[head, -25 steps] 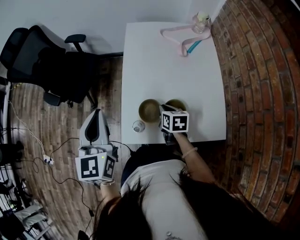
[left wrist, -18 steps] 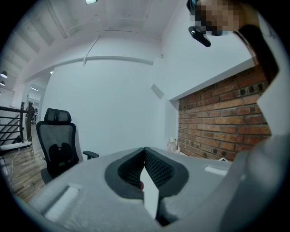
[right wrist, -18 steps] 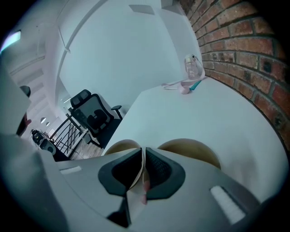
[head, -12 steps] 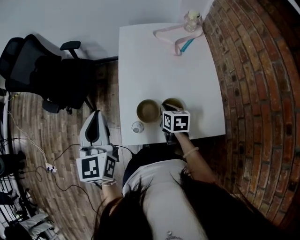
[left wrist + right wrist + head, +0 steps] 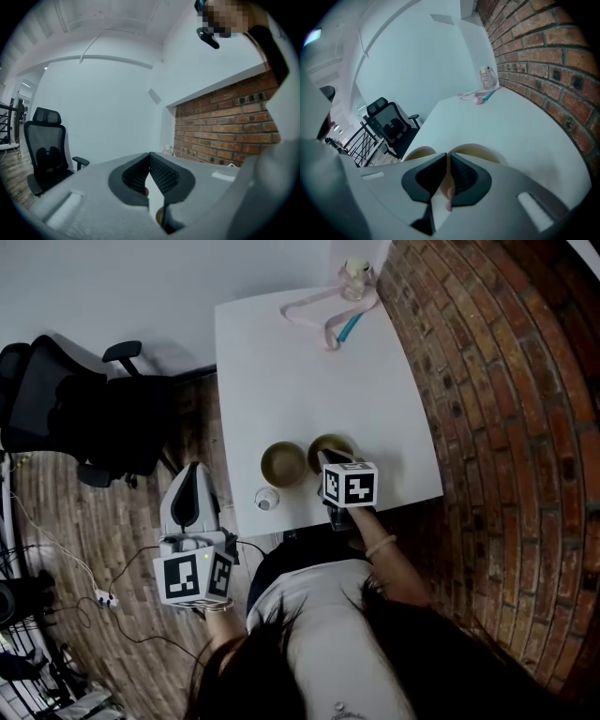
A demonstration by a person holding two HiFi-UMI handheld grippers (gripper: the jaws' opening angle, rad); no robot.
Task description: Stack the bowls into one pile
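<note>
Two tan bowls sit side by side near the front edge of the white table (image 5: 309,371): the left bowl (image 5: 283,464) and the right bowl (image 5: 334,445). My right gripper (image 5: 325,458) reaches over the table's front edge, and its jaws are closed to a thin slit on the near rim of the right bowl (image 5: 476,151). The left bowl (image 5: 419,153) shows just left of the right gripper (image 5: 447,159). My left gripper (image 5: 193,472) hangs off the table to the left, over the wooden floor. In the left gripper view the left gripper (image 5: 150,159) is shut with nothing in it.
A small clear glass (image 5: 267,499) stands at the table's front edge, left of the bowls. A pink strap (image 5: 314,304), a teal pen and a glass jar (image 5: 354,277) lie at the far end. A brick wall (image 5: 487,381) runs along the right; an office chair (image 5: 89,418) stands left.
The head view has shifted, so the table sits further left and looks tilted. Both grippers and both bowls hold the same places relative to each other.
</note>
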